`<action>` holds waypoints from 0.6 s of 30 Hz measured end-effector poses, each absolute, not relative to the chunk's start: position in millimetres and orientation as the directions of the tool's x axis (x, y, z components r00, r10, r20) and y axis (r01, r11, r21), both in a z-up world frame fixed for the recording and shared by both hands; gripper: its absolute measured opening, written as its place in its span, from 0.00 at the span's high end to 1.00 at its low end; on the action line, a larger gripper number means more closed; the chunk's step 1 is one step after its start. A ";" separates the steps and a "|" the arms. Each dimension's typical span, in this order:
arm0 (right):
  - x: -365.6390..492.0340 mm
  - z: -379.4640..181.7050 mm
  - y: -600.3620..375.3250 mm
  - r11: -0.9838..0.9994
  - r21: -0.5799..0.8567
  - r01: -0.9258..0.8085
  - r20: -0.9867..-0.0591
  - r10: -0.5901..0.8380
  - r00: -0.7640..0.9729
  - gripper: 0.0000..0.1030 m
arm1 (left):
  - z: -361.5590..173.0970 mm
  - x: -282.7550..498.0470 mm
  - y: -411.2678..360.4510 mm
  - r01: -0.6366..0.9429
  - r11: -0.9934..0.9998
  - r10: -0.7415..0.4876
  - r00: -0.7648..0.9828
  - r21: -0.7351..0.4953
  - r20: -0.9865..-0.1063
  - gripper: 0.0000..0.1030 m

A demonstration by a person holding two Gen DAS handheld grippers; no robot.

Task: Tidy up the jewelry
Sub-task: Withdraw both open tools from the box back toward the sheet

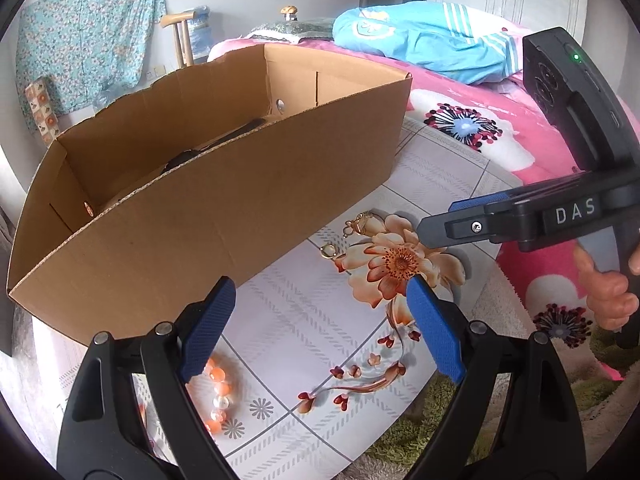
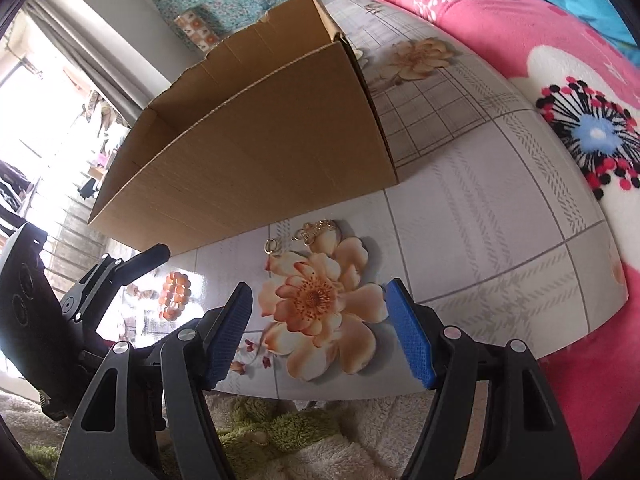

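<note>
Both tongs, left (image 1: 320,320) and right (image 2: 318,332), gape empty; bead bracelet (image 1: 218,392) half-hidden, blurred

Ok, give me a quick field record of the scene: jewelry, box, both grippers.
surface: floral tile-pattern board
box: open cardboard box, standing on the board, a dark item partly visible inside
gold jewelry: small gold pieces lying on the board beside the box's near wall
bead bracelet: orange and clear beads on the board, nearer the left gripper
left gripper: jaws open, empty, above the board
right gripper: jaws open, empty, facing the gold pieces
</note>
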State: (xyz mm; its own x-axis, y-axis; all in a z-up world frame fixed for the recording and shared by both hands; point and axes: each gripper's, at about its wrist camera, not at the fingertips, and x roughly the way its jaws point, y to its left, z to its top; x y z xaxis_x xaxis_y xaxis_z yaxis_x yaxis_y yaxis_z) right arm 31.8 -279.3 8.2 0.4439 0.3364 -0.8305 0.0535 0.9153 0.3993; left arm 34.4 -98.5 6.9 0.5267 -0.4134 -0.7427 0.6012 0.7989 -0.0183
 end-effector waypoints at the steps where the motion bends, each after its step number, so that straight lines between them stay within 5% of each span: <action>1: 32.7 6.8 -279.8 0.916 0.396 0.055 -0.832 0.333 0.443 0.34 | 6.6 34.2 -99.6 0.602 0.799 -0.413 0.532 -0.013 -0.739 0.19; 9: 45.1 10.2 -277.1 0.927 0.372 0.038 -0.826 0.313 0.469 0.49 | 3.3 38.7 -110.8 0.595 0.798 -0.358 0.598 0.097 -0.717 0.19; 18: 68.3 19.4 -265.8 0.905 0.425 -0.011 -0.780 0.373 0.503 0.63 | 6.0 47.0 -105.8 0.591 0.803 -0.376 0.596 0.071 -0.710 0.24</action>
State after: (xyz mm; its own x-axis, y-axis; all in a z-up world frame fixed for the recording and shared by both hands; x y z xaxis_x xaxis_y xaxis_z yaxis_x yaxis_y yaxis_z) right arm 68.3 -265.8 19.4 0.5031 0.3729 -0.7796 -0.0114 0.9049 0.4255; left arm 47.0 -105.8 6.0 0.5958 -0.3756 -0.7099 0.5915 0.8032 0.0714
